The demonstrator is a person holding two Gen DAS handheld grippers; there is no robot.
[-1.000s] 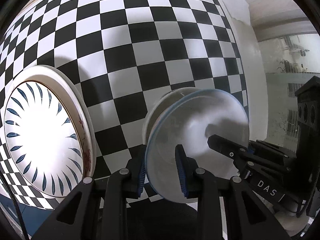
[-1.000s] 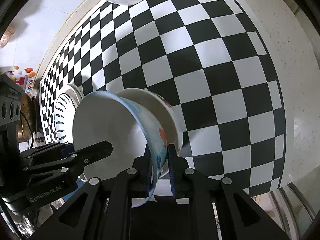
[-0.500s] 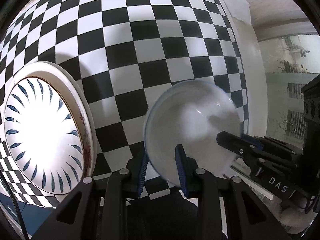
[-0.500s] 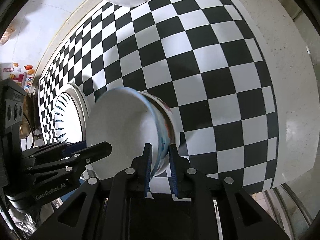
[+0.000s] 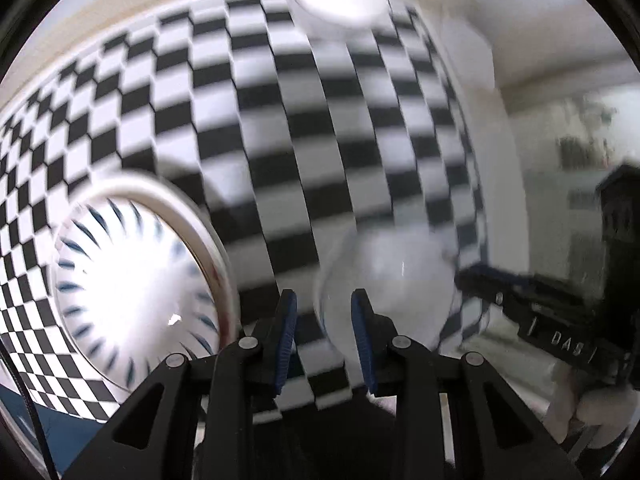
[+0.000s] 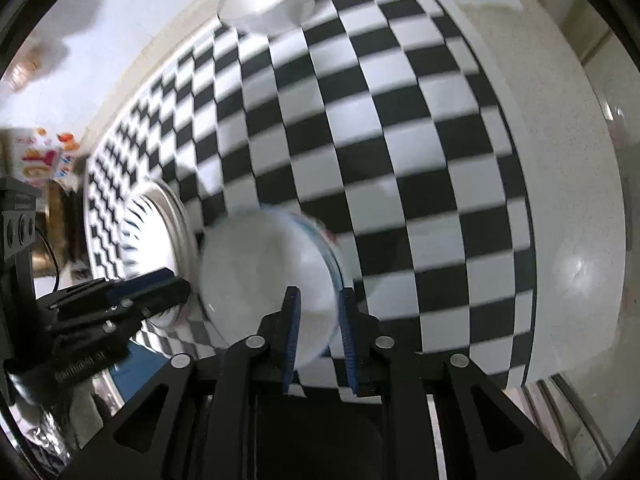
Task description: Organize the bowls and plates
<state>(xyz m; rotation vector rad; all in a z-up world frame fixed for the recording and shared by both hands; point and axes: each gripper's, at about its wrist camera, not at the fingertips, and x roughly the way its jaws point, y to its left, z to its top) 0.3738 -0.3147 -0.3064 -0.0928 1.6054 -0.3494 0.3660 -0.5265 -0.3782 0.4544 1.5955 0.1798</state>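
A white bowl with a blue rim and flower print [image 6: 272, 280] sits on the checkered cloth; it also shows in the left wrist view [image 5: 388, 284]. My right gripper [image 6: 318, 336] has opened, its jaws straddling the bowl's near rim with a gap each side. My left gripper [image 5: 324, 340] is open, its jaws either side of the bowl's left rim. A white plate with blue petal marks [image 5: 132, 292] lies on a larger plate to the left [image 6: 152, 240]. A white bowl [image 5: 340, 0] stands at the far edge [image 6: 268, 0]. Both views are motion-blurred.
The black-and-white checkered cloth [image 5: 280, 140] covers the table. A bare white counter strip [image 6: 560, 160] runs along the right side. A dark pan and colourful packaging [image 6: 44, 184] stand at the far left.
The tilted bowl has been lowered flat onto the cloth, and both grippers have opened off its rim. Both cameras are pulling back and up.
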